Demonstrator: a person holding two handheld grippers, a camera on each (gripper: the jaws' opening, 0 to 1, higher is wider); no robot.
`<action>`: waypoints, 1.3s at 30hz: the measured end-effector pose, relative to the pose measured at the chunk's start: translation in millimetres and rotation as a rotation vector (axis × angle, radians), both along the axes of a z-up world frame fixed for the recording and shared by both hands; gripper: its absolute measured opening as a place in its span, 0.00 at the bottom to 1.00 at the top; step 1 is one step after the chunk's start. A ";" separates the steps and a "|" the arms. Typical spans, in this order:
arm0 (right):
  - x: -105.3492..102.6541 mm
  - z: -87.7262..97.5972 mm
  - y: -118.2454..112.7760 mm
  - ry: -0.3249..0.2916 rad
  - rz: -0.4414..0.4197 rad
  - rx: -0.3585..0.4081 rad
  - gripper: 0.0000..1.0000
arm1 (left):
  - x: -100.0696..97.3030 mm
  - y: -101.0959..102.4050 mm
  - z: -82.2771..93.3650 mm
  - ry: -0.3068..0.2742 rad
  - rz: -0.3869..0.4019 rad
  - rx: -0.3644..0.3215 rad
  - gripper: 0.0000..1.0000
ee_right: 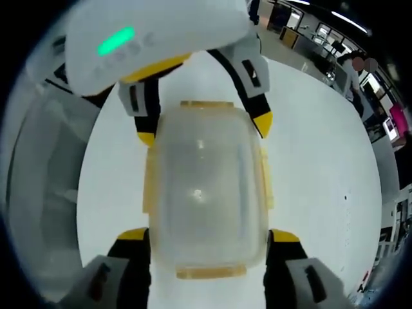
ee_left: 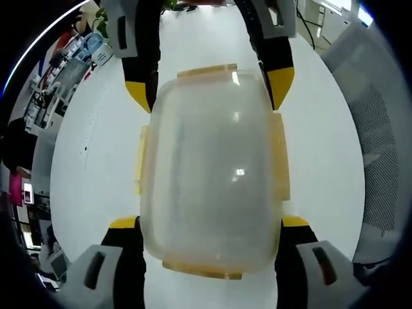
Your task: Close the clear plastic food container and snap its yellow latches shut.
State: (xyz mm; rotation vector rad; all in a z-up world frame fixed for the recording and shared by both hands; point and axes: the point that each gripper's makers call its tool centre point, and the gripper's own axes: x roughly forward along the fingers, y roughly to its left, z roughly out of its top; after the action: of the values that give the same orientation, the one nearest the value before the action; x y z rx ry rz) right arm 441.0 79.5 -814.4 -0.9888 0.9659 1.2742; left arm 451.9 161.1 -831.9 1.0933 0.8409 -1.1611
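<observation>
On the white table (ee_left: 322, 161), both grippers (ee_left: 209, 241) (ee_right: 209, 248) straddle the container (ee_left: 209, 167), jaws spread; right gripper view shows a green light (ee_right: 116, 40)

The lid of the clear container (ee_left: 209, 170) is cloudy, so what is inside cannot be told. The container covers the inner faces of the left gripper (ee_left: 209, 222) jaws, and whether they touch its walls is unclear. Shelves (ee_left: 61, 71) behind the table are blurred.
</observation>
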 end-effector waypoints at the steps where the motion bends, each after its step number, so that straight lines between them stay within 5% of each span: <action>1: 1.3 -0.1 0.0 -0.001 0.002 0.000 0.71 | 1.3 -0.1 0.1 0.000 0.003 -0.002 0.82; 39: 47.3 0.5 -4.8 -0.006 0.022 -0.010 0.71 | 45.0 -5.7 1.2 -0.002 0.017 -0.026 0.82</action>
State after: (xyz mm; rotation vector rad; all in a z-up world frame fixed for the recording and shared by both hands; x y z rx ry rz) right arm 488.3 74.6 -813.9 -1.0128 0.9601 1.2850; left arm 496.9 155.4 -830.7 1.0638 0.8305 -1.1533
